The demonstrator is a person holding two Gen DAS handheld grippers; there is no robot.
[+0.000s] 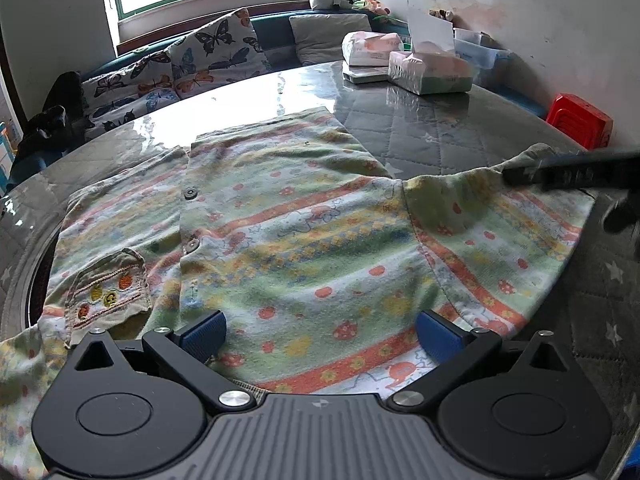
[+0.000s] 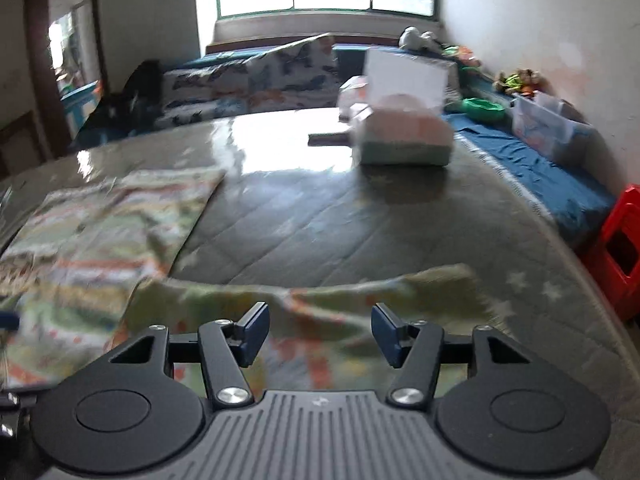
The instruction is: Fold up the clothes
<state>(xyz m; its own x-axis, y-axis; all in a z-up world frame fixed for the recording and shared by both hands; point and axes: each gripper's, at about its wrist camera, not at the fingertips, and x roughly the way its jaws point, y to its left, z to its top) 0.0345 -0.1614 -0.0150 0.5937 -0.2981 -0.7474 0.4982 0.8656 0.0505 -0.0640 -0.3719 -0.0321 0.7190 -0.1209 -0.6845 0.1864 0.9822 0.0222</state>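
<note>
A child's button-front shirt (image 1: 304, 240), striped in green, orange and white with a small chest pocket (image 1: 108, 292), lies spread on the grey quilted table (image 1: 432, 132). My left gripper (image 1: 320, 336) hovers open just above the shirt's near hem, with nothing between its blue pads. The shirt's right sleeve (image 1: 492, 216) stretches toward the table's right edge. At the sleeve's end the right gripper shows as a dark blurred shape (image 1: 568, 172). In the right wrist view my right gripper (image 2: 320, 330) is open over that sleeve (image 2: 360, 292), and the shirt body (image 2: 100, 220) lies to its left.
Tissue packs (image 1: 432, 72) sit at the table's far side, also seen from the right wrist (image 2: 404, 136). A red stool (image 2: 616, 248) stands beside the table's right edge. A sofa with butterfly cushions (image 1: 208, 56) and a plastic bin (image 2: 548, 128) lie beyond.
</note>
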